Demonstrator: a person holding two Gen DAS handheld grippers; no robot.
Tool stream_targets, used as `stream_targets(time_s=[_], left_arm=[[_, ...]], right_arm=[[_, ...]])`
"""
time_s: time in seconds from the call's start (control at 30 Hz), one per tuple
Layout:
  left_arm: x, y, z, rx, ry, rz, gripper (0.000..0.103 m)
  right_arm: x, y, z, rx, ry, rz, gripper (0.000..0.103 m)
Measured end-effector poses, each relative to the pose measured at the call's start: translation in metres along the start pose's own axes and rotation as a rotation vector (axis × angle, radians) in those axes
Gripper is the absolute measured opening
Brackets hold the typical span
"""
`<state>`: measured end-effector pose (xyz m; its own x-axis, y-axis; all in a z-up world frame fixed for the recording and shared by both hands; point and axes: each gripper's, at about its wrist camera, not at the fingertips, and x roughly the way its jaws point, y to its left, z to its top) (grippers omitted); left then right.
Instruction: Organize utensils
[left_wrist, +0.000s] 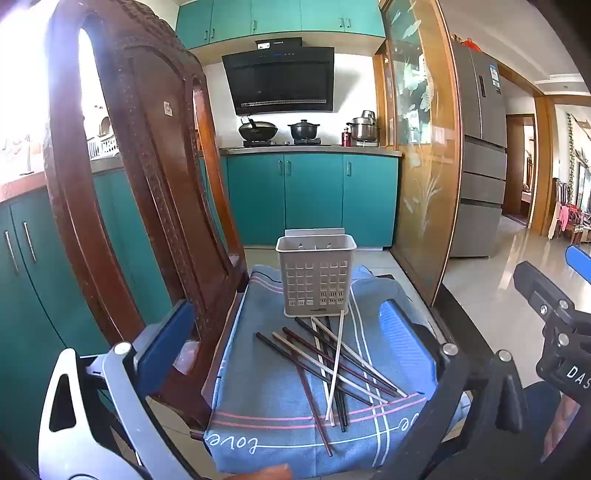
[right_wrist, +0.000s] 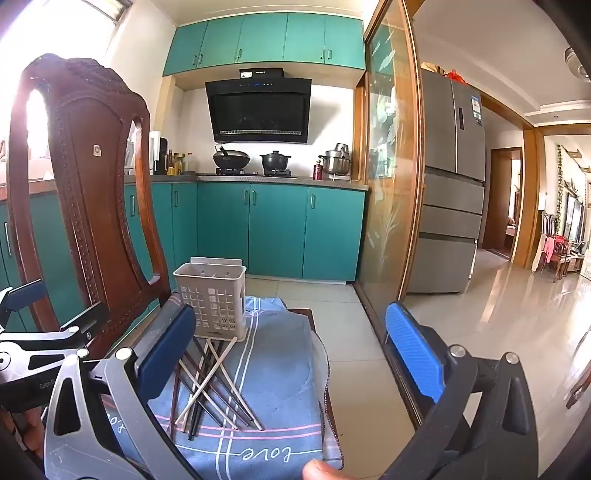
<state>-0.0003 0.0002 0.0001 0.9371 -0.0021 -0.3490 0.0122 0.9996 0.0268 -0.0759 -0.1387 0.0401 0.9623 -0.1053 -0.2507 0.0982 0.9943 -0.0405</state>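
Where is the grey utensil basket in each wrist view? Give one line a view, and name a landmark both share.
Left wrist view: the grey utensil basket stands centre, at the far end of the blue cloth, behind the pile of chopsticks.
Right wrist view: the basket stands left of centre, beside the wooden chair back.
Shared landmark: the black range hood above the stove.

Strong daylight is flooding in from the left behind a carved wooden chair (left_wrist: 147, 177), teal cabinets (left_wrist: 310, 199) are lining the kitchen wall under a black range hood (left_wrist: 279, 83), and pale glossy floor tiles (right_wrist: 517, 325) are reflecting light beside a steel fridge (right_wrist: 452, 184).
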Motion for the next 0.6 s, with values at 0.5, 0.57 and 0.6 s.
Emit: stream_targets(time_s=[0.5, 0.57, 0.6], left_arm=[[-0.001, 0.001, 0.001, 0.006, 0.007, 0.002, 0.100], [-0.001, 0.001, 0.001, 0.005, 0.008, 0.000, 0.100], [-0.001, 0.001, 0.001, 0.005, 0.008, 0.000, 0.100]], right_arm=[[0.006, 0.006, 0.000, 0.004, 0.014, 0.005, 0.100], [0.001, -0.003, -0.001, 0.011, 0.008, 0.009, 0.100], [0.001, -0.003, -0.001, 0.011, 0.007, 0.008, 0.100]])
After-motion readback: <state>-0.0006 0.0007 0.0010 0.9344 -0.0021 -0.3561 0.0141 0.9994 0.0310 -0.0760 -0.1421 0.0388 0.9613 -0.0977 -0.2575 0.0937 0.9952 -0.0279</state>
